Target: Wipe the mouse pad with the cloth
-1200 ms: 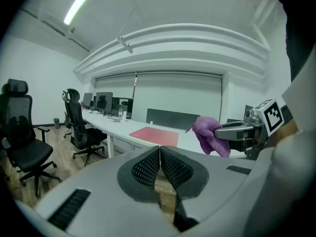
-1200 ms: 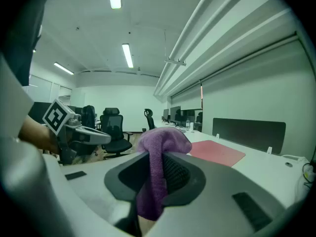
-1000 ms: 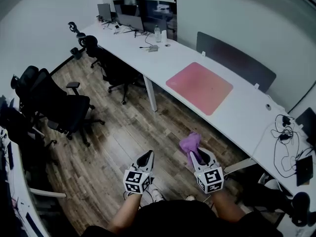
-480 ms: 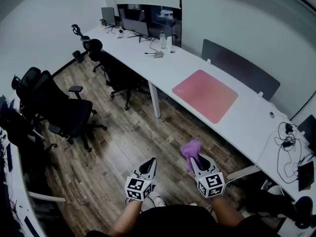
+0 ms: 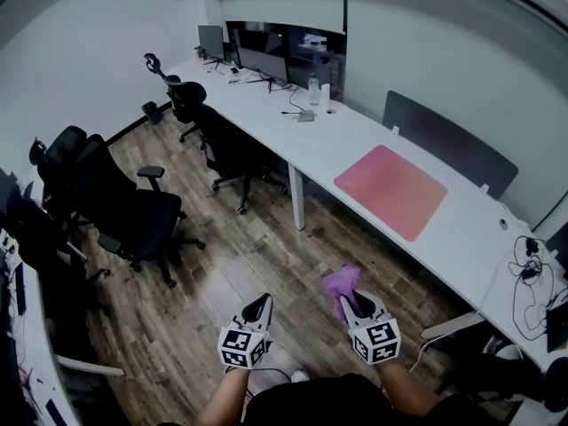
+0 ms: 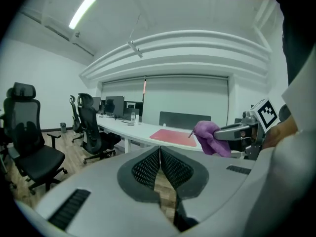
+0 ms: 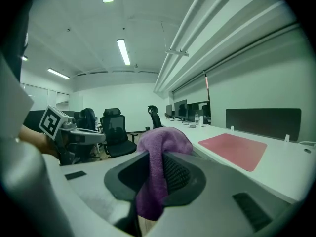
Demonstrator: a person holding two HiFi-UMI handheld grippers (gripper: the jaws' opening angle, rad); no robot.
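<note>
cloth (image 7: pixel 162 144) in right tool (image 5: pixel 351 298); left tool (image 6: pixel 160 151) apparently closed.

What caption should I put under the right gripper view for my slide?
Right hand-held gripper clamps a purple cloth, with the pink mouse pad waiting on the white desk.

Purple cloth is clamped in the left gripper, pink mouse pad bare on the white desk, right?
No: the right gripper view shows the purple cloth clamped in the right gripper. The pink mouse pad is bare on the white desk.
</note>
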